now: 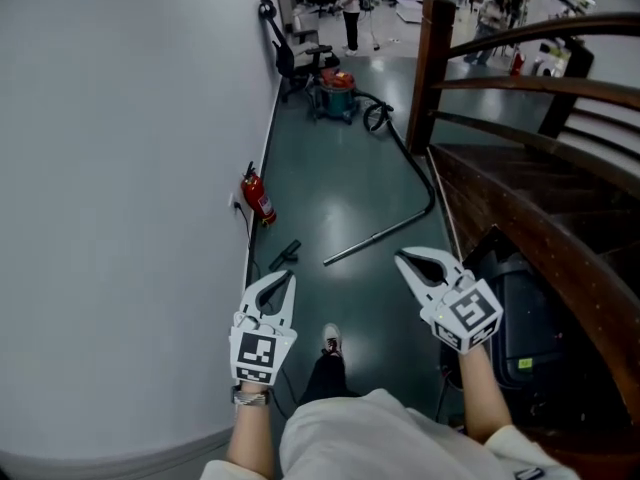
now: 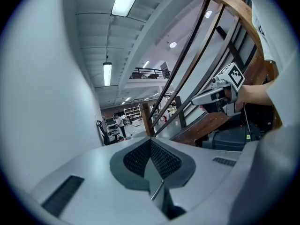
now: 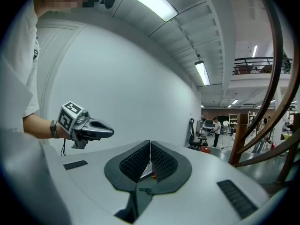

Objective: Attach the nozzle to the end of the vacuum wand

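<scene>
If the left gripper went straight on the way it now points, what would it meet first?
Nothing near: the left gripper points almost level, above the nozzle on the floor. Far off, perhaps the floor by the wooden post; depth is unclear.

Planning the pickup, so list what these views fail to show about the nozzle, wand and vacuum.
nozzle: head view, small and dark by the wall; its socket end cannot be told.
wand: head view, open end too small to read.
vacuum: head view, far off, details too small.
Gripper views: the near floor is blocked by the left gripper and right gripper themselves.
</scene>
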`<state>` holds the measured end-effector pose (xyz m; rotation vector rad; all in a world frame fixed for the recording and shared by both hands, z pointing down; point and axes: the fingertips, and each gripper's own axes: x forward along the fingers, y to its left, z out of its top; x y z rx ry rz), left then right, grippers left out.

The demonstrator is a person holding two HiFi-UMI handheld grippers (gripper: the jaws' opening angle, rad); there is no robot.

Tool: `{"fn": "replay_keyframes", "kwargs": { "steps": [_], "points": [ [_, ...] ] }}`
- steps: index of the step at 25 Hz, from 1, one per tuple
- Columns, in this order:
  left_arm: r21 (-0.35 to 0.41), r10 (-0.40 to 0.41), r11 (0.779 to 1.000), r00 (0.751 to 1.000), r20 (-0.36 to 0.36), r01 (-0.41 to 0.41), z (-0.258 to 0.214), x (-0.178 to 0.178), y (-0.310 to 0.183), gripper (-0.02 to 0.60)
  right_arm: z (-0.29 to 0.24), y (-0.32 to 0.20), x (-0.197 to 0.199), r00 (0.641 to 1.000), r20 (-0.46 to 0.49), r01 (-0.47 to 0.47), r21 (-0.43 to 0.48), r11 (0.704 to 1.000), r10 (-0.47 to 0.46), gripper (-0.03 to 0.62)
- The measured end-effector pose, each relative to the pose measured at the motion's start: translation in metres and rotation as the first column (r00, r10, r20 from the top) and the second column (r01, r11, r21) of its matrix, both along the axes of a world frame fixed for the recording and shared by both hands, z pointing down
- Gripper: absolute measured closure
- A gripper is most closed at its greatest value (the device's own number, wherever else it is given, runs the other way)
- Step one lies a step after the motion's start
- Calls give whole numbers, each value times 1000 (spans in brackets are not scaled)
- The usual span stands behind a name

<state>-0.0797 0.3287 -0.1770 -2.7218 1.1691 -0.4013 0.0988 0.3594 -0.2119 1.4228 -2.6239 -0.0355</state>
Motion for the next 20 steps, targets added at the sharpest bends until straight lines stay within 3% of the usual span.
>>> {"fn": "replay_keyframes", "kwargs": {
  "steps": [12, 20],
  "points": [
    [3, 51, 999, 999, 10, -51, -11, 9, -171, 583, -25, -159, 9, 999, -17, -51, 33, 998, 52, 566],
    [1, 63, 998, 998, 7, -63, -12, 14, -238, 583, -27, -219, 12, 998, -21, -62, 30, 998, 63, 566]
  ]
}}
